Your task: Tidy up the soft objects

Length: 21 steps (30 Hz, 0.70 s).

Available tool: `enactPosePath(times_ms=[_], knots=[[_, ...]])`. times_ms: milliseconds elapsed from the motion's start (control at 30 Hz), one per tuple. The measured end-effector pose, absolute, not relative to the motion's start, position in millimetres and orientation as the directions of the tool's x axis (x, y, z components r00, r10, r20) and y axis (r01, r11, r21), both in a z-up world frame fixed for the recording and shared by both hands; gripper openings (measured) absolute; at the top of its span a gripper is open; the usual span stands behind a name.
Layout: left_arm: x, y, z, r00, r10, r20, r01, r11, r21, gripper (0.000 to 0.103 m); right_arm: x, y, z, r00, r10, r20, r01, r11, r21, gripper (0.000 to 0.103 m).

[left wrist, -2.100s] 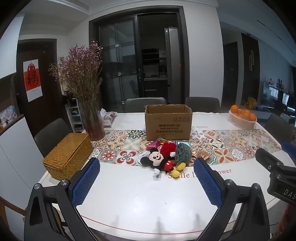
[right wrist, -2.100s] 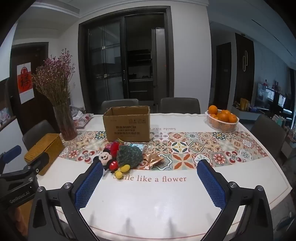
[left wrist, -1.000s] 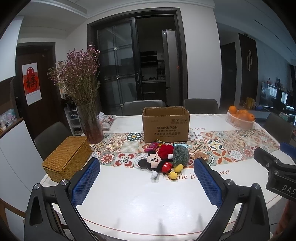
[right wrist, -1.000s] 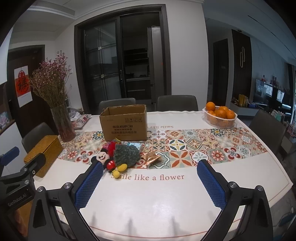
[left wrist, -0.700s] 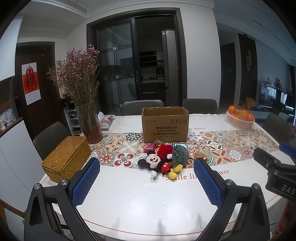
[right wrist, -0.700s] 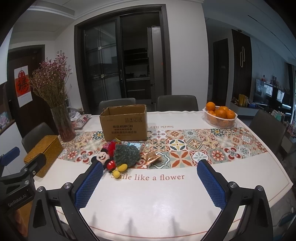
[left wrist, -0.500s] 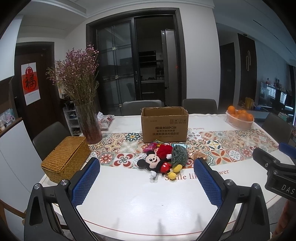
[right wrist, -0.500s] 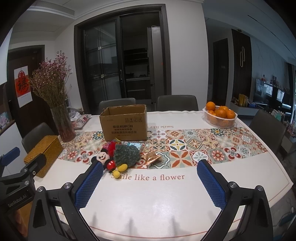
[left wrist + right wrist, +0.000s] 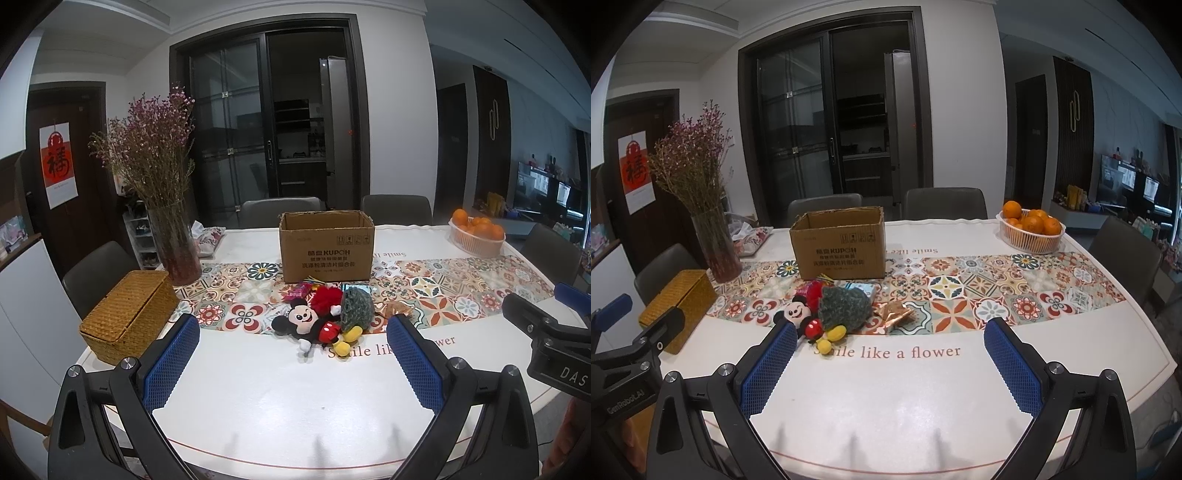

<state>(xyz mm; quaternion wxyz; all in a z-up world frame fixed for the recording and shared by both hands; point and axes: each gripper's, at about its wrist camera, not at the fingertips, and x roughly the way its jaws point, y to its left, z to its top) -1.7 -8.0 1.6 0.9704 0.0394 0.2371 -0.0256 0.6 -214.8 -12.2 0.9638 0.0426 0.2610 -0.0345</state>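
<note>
My tongs: left tongs (image 9: 291, 350) and right tongs (image 9: 890, 354) both gape empty
Approach: I'd pinch the Mickey Mouse plush (image 9: 310, 323), lying before the cardboard box (image 9: 327, 245), by its belly

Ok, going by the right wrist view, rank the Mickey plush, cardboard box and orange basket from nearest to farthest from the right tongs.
1. Mickey plush: just past the left finger of the right tongs, at the runner's near edge.
2. Cardboard box: behind the plush, left of centre.
3. Orange basket: far right corner of the table.
</note>
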Motion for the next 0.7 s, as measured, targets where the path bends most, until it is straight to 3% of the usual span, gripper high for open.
enactPosePath(times_ms=[700], knots=[[4.4, -8.9, -1.1, 0.881, -0.029, -0.473, 0.07, 0.995, 0.068, 0.103, 7.5, -211.9, -14.3, 0.852, -0.044, -0.521, 0.088, 0.994, 0.06, 0.103]])
